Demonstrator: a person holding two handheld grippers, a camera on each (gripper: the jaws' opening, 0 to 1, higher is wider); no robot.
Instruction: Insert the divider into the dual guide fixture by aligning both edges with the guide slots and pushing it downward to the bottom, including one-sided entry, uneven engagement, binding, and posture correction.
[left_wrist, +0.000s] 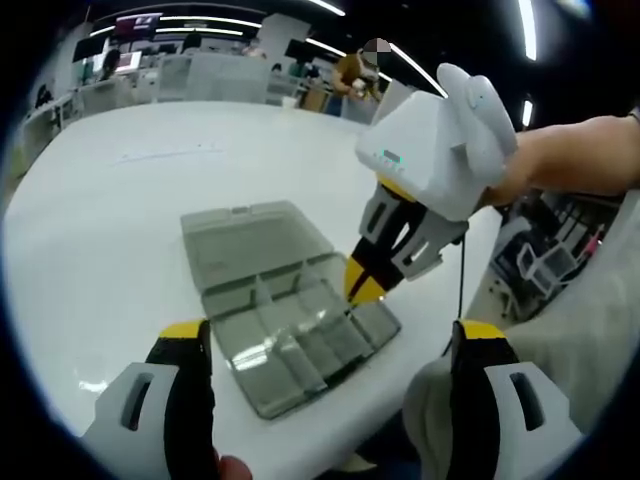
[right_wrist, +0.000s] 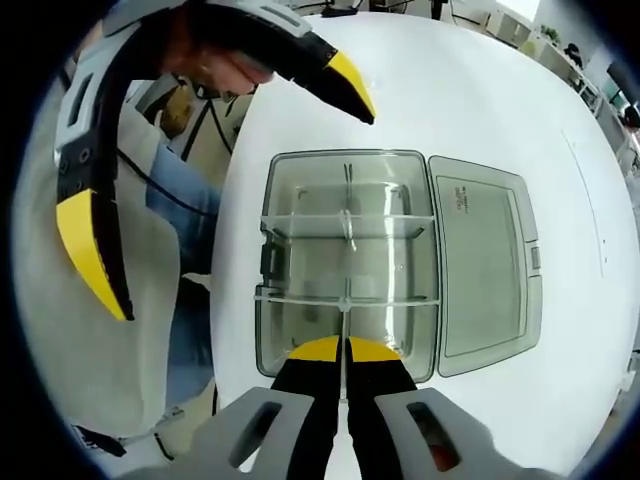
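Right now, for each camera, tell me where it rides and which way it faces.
Left gripper view: rides on the left gripper, looking across the white table at the open clear box; its jaws stand wide apart, the right gripper reaches in, and a forearm shows.
Right gripper view: rides on the right gripper, looking down into the clear box, jaws pinched on a thin clear divider; the left gripper enters at upper left.
Shared: box, table, both grippers.
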